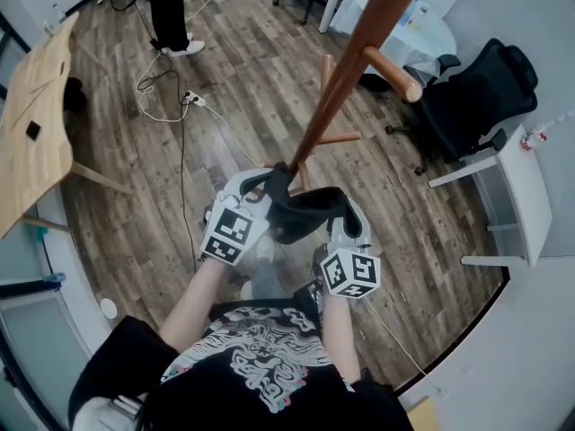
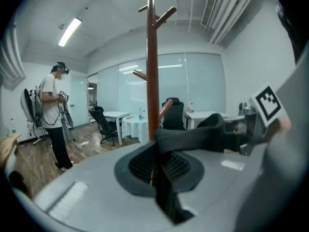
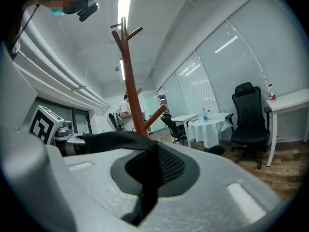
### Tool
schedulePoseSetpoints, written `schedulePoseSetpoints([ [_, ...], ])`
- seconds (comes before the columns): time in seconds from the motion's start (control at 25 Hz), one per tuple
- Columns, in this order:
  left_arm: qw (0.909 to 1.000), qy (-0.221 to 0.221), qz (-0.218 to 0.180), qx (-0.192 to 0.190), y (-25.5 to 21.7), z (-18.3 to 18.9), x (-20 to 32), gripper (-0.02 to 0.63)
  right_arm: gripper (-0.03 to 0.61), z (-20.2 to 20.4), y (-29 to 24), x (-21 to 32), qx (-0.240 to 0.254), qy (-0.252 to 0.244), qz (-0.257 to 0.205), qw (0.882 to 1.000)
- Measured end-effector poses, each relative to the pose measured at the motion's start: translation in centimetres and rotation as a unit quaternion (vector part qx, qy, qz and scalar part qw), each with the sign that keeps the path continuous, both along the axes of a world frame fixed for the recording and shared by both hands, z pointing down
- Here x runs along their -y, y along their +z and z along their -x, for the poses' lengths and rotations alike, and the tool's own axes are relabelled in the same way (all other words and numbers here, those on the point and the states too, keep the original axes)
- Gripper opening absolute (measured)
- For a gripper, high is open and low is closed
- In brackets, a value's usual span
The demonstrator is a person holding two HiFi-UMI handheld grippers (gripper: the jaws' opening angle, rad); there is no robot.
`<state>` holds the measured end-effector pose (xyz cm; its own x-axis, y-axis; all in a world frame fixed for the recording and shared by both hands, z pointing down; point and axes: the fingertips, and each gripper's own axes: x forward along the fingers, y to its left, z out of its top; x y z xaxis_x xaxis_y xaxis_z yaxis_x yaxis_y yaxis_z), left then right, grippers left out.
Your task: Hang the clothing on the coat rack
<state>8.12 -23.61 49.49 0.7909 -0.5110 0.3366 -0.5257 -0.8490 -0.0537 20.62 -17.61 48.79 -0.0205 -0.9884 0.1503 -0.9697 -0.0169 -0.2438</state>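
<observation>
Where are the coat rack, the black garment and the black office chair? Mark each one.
coat rack [image 1: 331, 101], head view, on its wooden pole.
black garment [image 1: 301, 212], head view, on the middle of the fabric.
black office chair [image 1: 481, 97], head view, on its upholstered middle.

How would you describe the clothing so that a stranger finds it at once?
Find the tall brown coat rack on the wood floor. Near its pole, a black garment stretches between the left tool and right tool, the only cloth both clamp.
</observation>
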Motion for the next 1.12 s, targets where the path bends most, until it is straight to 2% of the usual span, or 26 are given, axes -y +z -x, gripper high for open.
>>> schedulePoseSetpoints([
  [0.56,0.9998,-0.018,0.008,-0.005,0.4,0.4,4.0,0.006,0.002,0.1,0.1,4.4,-0.008,-0.025,0.007,1.000],
  [1.12,0.9993,-0.033,0.015,-0.004,1.0,-0.9,7.4,0.006,0.002,-1.4,0.3,8.3,-0.005,-0.044,0.009,0.999],
])
